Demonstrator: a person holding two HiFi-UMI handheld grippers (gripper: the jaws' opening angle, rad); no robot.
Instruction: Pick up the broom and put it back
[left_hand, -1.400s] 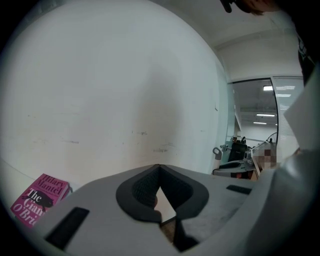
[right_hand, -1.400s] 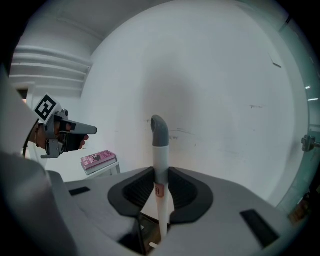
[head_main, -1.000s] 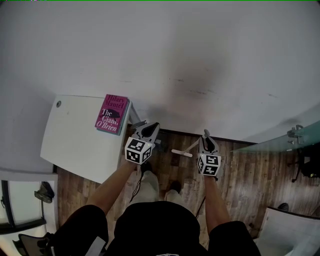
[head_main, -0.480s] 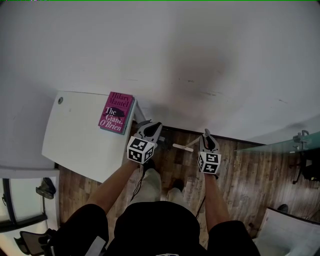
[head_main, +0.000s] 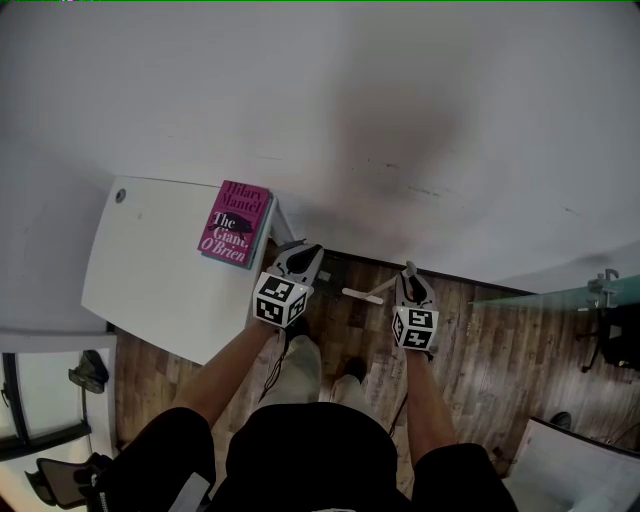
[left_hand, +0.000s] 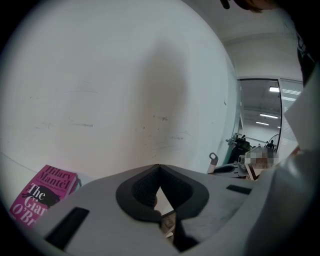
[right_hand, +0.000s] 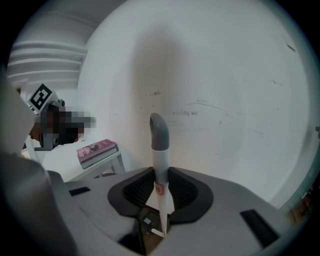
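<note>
My right gripper (head_main: 410, 283) is shut on the broom's white handle (head_main: 365, 293), which sticks out to the left over the wooden floor. In the right gripper view the handle (right_hand: 160, 160) stands up between the pads, and its grey cap (right_hand: 159, 131) points at the white wall. The broom's head is hidden. My left gripper (head_main: 298, 258) hangs beside the table corner with its jaws closed tip to tip and nothing between them (left_hand: 159, 167). The grey cap (left_hand: 213, 160) also shows at the right of the left gripper view.
A white side table (head_main: 150, 270) stands on the left against the wall, with a pink book (head_main: 236, 223) on its near corner. A glass panel (head_main: 560, 285) runs along the right. The person's legs and shoes are below the grippers.
Both grippers have sunk a little and drifted toward the foot of the wall. The handle stays gripped in the right one.
</note>
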